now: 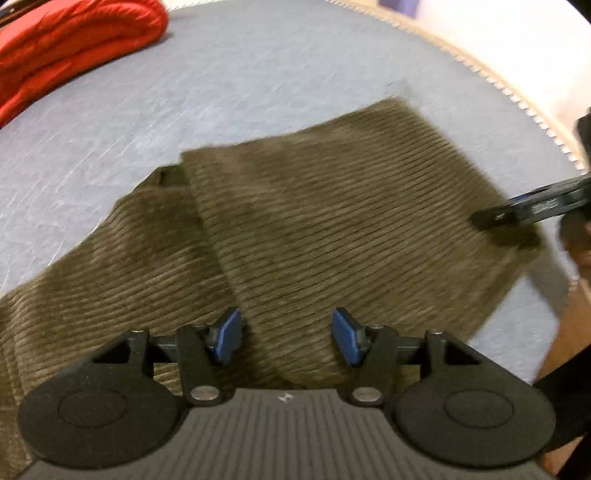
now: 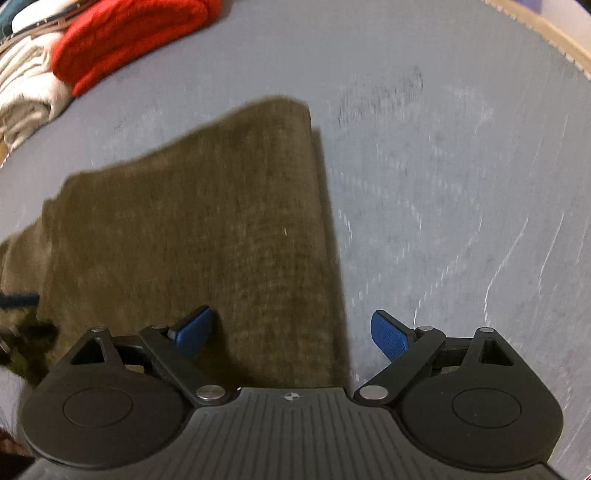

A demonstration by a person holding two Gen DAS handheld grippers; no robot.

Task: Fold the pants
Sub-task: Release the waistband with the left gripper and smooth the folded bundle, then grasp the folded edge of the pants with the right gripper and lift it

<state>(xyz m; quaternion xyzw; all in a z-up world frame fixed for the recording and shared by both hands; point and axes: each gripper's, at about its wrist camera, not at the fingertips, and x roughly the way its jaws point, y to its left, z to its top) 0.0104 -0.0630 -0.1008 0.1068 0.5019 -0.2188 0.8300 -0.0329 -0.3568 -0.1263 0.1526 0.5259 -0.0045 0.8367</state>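
Note:
Olive-brown corduroy pants [image 1: 295,221] lie on a grey-blue table, with one layer folded over another. My left gripper [image 1: 287,336] is open just above the near part of the pants, holding nothing. My right gripper [image 2: 291,334] is open above the right edge of the pants [image 2: 207,236], empty. In the left wrist view the right gripper's black finger [image 1: 532,210] hovers at the pants' far right edge. A blue piece of the left gripper [image 2: 18,299] shows at the left edge of the right wrist view.
A red padded garment [image 1: 70,40] lies at the far left of the table [image 1: 258,74]; it also shows in the right wrist view [image 2: 129,33] next to a pile of white cloth [image 2: 26,92]. The table's serrated edge [image 1: 517,96] curves along the right.

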